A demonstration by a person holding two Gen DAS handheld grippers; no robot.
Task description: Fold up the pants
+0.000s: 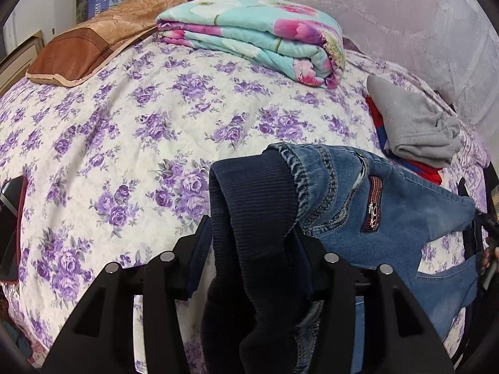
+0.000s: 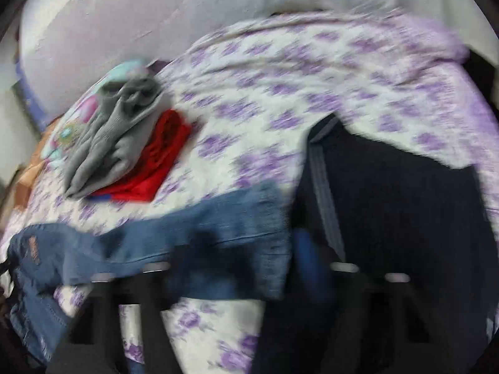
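Blue jeans (image 1: 393,218) with a dark navy ribbed waistband (image 1: 249,218) hang above the purple-flowered bedspread (image 1: 124,131). My left gripper (image 1: 249,243) is shut on the waistband, which bulges up between its jaws. The denim stretches right to a taut point at my right gripper (image 1: 486,233), at the frame's edge. The right wrist view is badly blurred. There one jeans leg (image 2: 187,243) lies across my right gripper (image 2: 255,246), which appears shut on the cloth near the hem.
A folded grey garment (image 1: 414,124) sits on a red one (image 1: 427,171) at the right of the bed. A folded floral quilt (image 1: 255,34) and a brown pillow (image 1: 93,40) lie at the back. A phone (image 1: 9,227) is at the left edge. A dark navy garment (image 2: 399,205) lies right.
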